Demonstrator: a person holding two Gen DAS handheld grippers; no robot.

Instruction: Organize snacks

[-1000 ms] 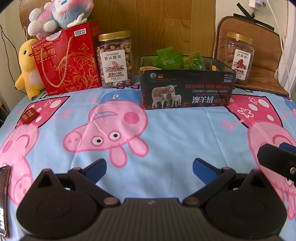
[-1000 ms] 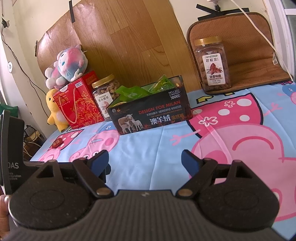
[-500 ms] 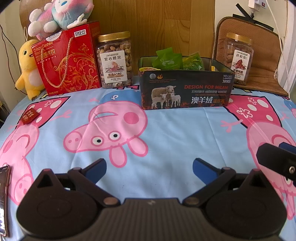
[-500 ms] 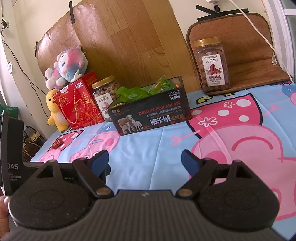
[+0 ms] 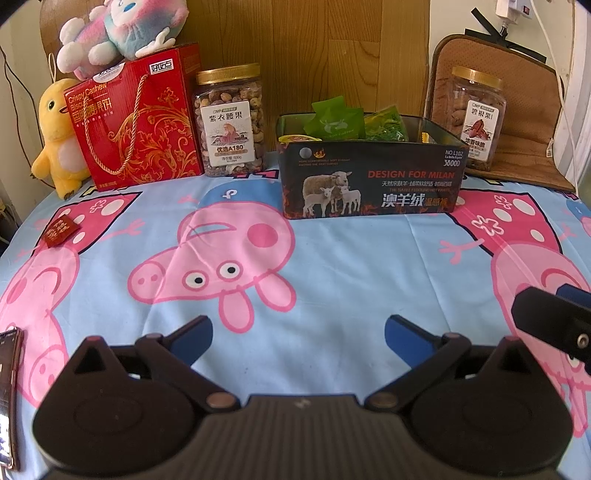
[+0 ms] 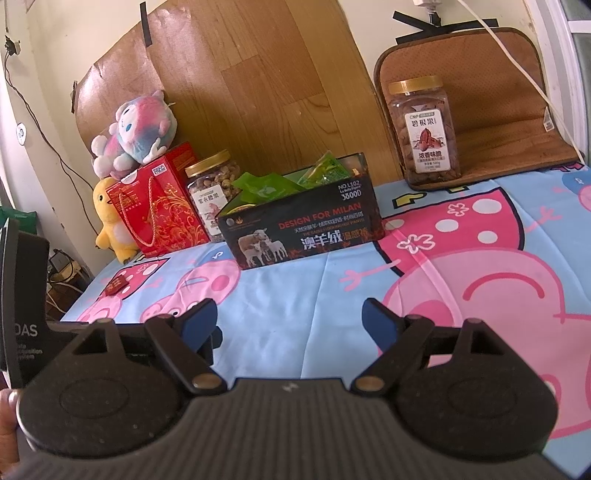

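Both claws, my left claw and right claw, gape wide and hold nothing above the pig-print tabletop. Ahead, at the tabletop's back, the black snack box lies with its long side across my view, reading "DESIGN FOR MILAN", green packets standing inside. Left of it stands a jar marked "A180" beside a red "Crispy Cashew" gift box; a small red packet lies apart, far left.

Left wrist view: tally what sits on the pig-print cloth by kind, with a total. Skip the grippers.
Nut jars: 2, cashew jar, pecan jar
Boxes: 2, red gift box, black open box holding green packets
Plush toys: 2, yellow duck on the cloth, pink-blue plush atop the red box
Loose small red packet: 1
Total: 7
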